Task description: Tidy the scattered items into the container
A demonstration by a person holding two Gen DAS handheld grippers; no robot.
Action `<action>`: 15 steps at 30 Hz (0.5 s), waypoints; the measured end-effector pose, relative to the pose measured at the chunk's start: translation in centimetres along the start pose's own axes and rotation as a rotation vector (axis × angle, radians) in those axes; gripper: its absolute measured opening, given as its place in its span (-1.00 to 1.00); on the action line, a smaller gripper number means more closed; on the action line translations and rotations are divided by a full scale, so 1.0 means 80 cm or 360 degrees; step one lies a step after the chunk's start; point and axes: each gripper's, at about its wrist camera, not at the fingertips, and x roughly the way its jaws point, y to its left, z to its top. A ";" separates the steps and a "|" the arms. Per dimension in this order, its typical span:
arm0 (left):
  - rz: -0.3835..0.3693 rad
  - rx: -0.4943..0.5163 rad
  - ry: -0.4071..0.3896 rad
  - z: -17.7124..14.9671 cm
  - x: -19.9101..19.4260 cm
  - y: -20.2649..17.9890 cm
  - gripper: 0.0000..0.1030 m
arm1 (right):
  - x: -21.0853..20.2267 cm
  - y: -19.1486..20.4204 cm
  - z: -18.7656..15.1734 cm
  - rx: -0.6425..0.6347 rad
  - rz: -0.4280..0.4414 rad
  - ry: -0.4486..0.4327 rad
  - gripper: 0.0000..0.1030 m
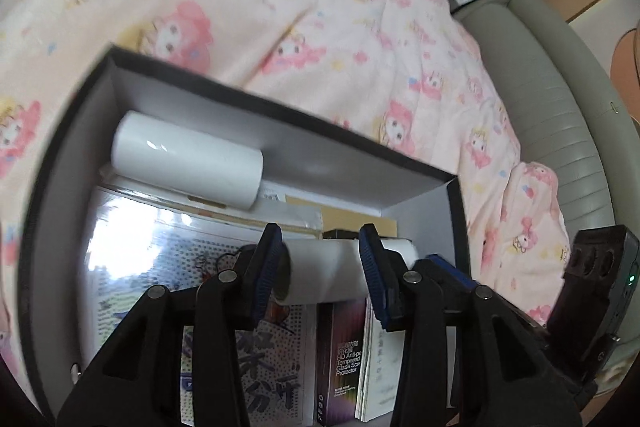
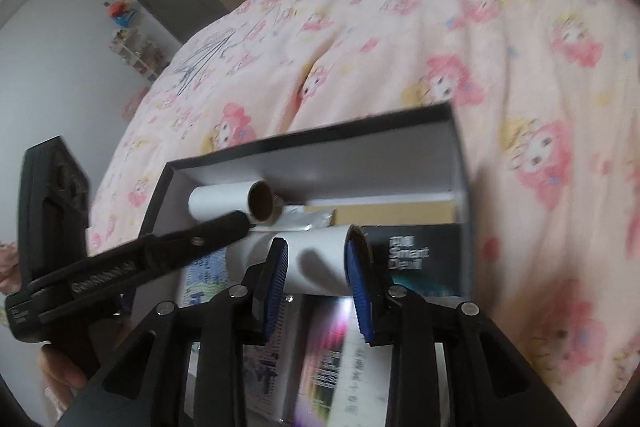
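An open box (image 1: 280, 115) with a dark rim and grey walls sits on the pink quilt. One white roll (image 1: 188, 159) lies along its far wall. A second white roll (image 1: 328, 273) rests crosswise on the flat packages inside. My left gripper (image 1: 322, 269) hovers over this roll's left end. Its blue pads stand apart and press on nothing. My right gripper (image 2: 318, 277) stands over the right end of that roll (image 2: 316, 259), beside the brown core, also open. In the right wrist view the left gripper (image 2: 240, 223) reaches in from the left.
Under the roll lie a bead-board pack in plastic (image 1: 180, 267), a screen-protector box (image 1: 340, 359), a white booklet (image 1: 380, 367) and a black box (image 2: 416, 259). The cartoon-print quilt (image 1: 320, 27) surrounds the box. A grey padded edge (image 1: 540, 87) runs along the right.
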 end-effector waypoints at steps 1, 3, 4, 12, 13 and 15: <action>0.0026 0.0024 -0.0018 -0.003 -0.005 -0.002 -0.22 | -0.011 0.001 -0.001 -0.0014 -0.0017 -0.0039 -0.42; 0.0065 0.0065 -0.0017 -0.011 -0.010 -0.004 -0.22 | -0.028 0.002 -0.003 -0.0026 -0.0058 -0.0100 -0.42; 0.0066 0.0080 0.0005 -0.015 -0.010 -0.004 -0.23 | -0.034 0.001 -0.004 -0.0027 -0.0079 -0.0122 -0.42; 0.0156 0.0193 0.0232 -0.023 0.027 -0.014 -0.28 | -0.011 0.007 -0.010 -0.0067 -0.0126 0.0027 -0.42; 0.0169 0.0187 0.0243 -0.020 0.033 -0.014 -0.28 | -0.009 0.008 -0.010 -0.0074 -0.0137 0.0032 -0.42; 0.0162 0.0151 0.0270 -0.009 0.044 -0.010 -0.28 | -0.008 0.008 -0.011 -0.0083 -0.0157 0.0030 -0.42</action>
